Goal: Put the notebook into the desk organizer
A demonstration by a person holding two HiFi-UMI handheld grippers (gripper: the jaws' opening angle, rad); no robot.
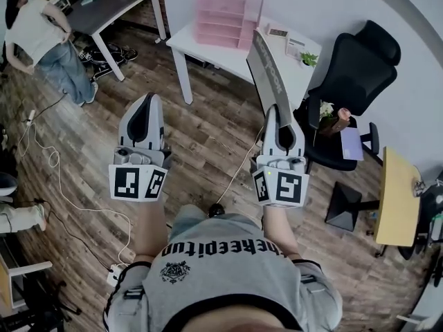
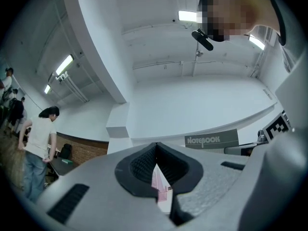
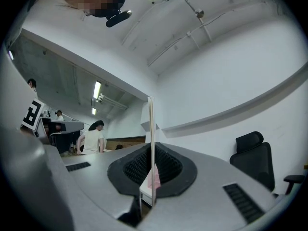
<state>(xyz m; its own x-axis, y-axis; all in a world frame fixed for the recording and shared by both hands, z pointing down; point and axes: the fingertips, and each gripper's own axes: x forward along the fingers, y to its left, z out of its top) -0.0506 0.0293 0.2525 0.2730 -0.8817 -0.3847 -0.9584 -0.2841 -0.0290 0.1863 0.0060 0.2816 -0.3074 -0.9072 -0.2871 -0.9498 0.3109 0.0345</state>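
Steer the flat grey notebook [image 1: 266,75], pinched in the jaws of the right gripper [image 1: 274,113], upright into the pink plastic desk organizer [image 1: 227,14]. The left gripper [image 1: 149,102] has its jaws closed, empty

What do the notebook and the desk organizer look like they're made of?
The notebook: grey matte cover, probably stiff card; it stands flat and unbent. The desk organizer: translucent pink plastic, possibly acrylic; its shelves show through the walls.
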